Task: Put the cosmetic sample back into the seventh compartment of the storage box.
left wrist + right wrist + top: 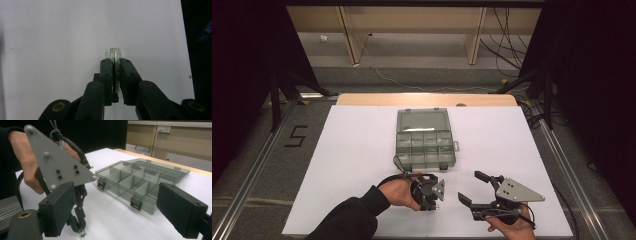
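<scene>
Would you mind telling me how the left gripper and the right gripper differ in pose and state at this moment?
The left gripper is shut on a small clear tube; the right gripper stands wide open with nothing between its jaws. The left gripper points down at the white table; the right gripper lies roughly level, facing the left one. Both are hand-held, black, carry a grey plate, and sit on the person's side of the open compartment box.

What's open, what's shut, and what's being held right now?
Left gripper: pointing down at the table, shut on a small clear tube.
Small clear tube: pinched between the jaws, its tip poking out past them.
Right gripper: open, holding nothing.
Compartment box: lid open and lying flat, compartments look empty.
</scene>
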The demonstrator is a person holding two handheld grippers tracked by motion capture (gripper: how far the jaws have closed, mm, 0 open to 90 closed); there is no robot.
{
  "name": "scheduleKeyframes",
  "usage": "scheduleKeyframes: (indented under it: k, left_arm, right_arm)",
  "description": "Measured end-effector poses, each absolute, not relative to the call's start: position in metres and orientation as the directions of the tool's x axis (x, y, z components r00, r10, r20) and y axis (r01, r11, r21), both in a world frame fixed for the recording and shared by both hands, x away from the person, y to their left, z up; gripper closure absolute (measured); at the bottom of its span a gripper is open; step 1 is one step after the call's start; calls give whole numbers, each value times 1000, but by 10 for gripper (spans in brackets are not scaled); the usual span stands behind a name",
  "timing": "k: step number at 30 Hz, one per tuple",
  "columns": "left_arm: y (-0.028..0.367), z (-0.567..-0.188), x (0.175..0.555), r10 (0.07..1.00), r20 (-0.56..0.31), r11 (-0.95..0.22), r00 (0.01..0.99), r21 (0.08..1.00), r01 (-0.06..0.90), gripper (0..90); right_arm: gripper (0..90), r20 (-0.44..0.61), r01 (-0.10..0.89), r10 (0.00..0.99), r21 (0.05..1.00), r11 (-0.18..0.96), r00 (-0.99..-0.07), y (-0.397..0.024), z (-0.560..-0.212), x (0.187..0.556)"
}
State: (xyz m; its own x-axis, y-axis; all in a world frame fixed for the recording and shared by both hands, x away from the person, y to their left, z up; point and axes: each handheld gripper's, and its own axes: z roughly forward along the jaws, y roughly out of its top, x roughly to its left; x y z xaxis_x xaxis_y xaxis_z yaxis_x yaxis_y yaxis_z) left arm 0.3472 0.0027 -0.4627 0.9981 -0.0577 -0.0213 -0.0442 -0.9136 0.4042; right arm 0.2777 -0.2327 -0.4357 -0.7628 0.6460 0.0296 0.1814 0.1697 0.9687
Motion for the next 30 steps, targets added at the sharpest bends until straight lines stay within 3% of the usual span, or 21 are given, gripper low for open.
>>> scheduleKeyframes:
  k: [19, 30]
  left_arm:
    - [19, -440, 370, 216, 2, -847, 976, 497, 187, 804]
    - [23, -425, 386, 271, 16, -825, 962, 518, 224, 804]
  right_arm:
    - [163, 55, 213, 645, 962, 170, -762, -232, -436, 276]
    - [164, 65, 213, 636, 964, 159, -769, -231, -437, 277]
